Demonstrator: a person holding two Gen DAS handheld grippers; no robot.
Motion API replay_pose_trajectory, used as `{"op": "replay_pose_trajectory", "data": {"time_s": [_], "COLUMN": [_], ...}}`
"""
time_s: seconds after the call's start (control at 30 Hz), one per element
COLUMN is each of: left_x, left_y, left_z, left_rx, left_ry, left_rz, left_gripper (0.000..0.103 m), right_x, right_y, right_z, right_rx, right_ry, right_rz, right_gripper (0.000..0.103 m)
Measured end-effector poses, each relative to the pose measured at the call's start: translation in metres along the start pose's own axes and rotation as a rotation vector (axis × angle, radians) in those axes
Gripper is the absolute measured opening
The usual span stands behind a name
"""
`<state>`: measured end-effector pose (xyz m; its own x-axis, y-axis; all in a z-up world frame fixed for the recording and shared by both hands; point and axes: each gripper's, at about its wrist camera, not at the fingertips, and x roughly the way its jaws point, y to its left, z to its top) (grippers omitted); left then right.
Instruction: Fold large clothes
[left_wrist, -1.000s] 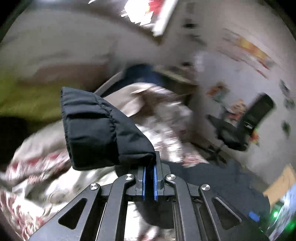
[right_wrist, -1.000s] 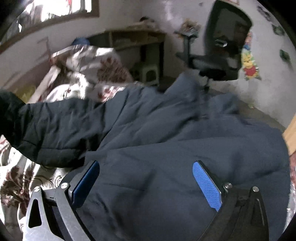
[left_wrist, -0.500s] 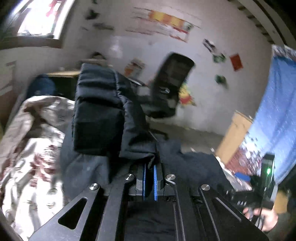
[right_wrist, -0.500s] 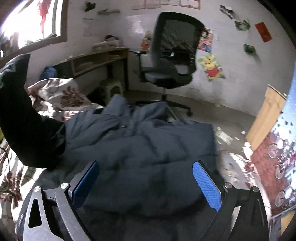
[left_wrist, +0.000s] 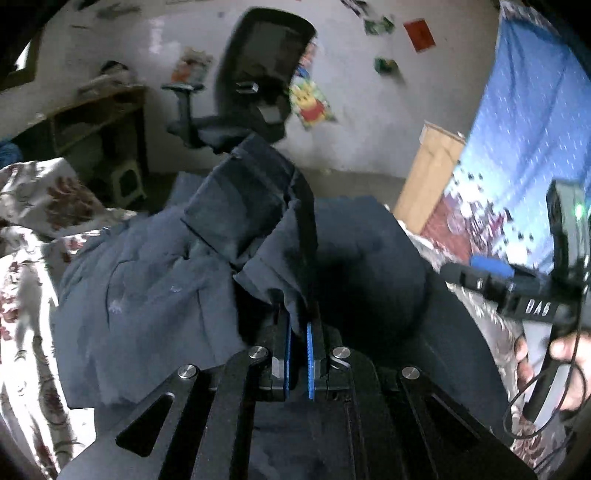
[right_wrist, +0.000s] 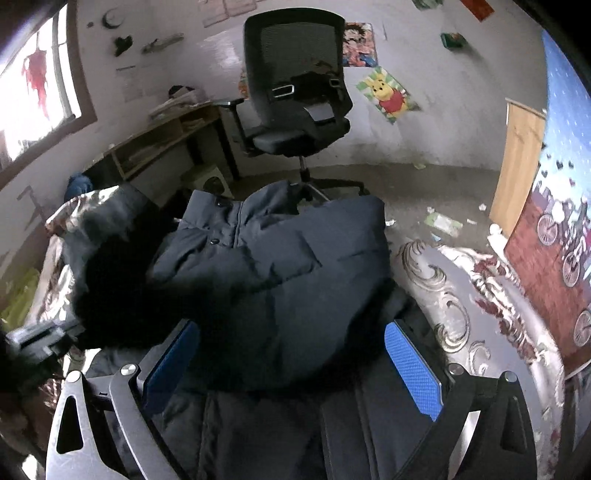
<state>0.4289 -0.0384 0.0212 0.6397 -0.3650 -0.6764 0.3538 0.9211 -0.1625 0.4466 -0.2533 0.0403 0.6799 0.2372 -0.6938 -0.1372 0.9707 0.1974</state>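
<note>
Left wrist view: swung across since a second ago, left gripper (left_wrist: 298, 334) clamping dark quilted jacket sleeve (left_wrist: 255, 206) over navy padded jacket (right_wrist: 280, 266) on floral bedspread (right_wrist: 454, 295), right gripper (right_wrist: 291, 354) wide open, empty—sleeve fold nearly laid.

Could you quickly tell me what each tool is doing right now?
Left tool: closed on the jacket sleeve.
Right tool: open, holding nothing, over the jacket.

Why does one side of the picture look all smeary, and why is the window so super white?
Left wrist view: the right gripper and blue curtain are smeared by motion blur. Right wrist view: the window is blown out white by glare, the office chair looks sharp, and the jacket has a deep shadow on its left part.
</note>
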Motion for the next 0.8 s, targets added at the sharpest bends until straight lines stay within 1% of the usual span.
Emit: {"op": "replay_pose_trajectory", "data": {"time_s": [0.13,0.23,0.3,0.4,0.47,0.5,0.57,0.73,0.8], "left_x": [0.017,0.025,0.025,0.021,0.016,0.013,0.007,-0.005,-0.009], "left_y": [-0.004,0.002,0.003,0.011,0.013,0.014,0.017,0.030,0.039], "left_z": [-0.006,-0.009,-0.010,-0.012,-0.014,-0.015,-0.016,-0.021,-0.024], "left_rx": [0.004,0.001,-0.001,-0.023,-0.024,-0.028,-0.034,-0.057,-0.072], "left_ry": [0.062,0.102,0.113,0.123,0.111,0.100,0.088,0.085,0.083], "left_rz": [-0.050,-0.069,-0.086,-0.118,-0.122,-0.122,-0.131,-0.086,-0.064], "left_gripper": [0.004,0.004,0.008,0.018,0.037,0.039,0.040,0.040,0.043], "right_x": [0.000,0.003,0.009,0.017,0.021,0.024,0.028,0.036,0.039], "right_y": [-0.002,-0.002,0.002,0.012,0.019,0.022,0.027,0.046,0.052], "right_z": [0.005,0.010,0.014,0.018,0.018,0.018,0.017,0.010,0.007], "right_rx": [0.044,0.083,0.098,0.085,0.078,0.075,0.067,-0.011,-0.042], "right_ry": [-0.014,-0.020,-0.007,0.019,0.033,0.042,0.050,0.069,0.074], "right_rz": [0.064,0.113,0.146,0.180,0.197,0.202,0.200,0.168,0.160], "right_gripper": [0.102,0.102,0.102,0.102,0.102,0.102,0.102,0.102,0.102]}}
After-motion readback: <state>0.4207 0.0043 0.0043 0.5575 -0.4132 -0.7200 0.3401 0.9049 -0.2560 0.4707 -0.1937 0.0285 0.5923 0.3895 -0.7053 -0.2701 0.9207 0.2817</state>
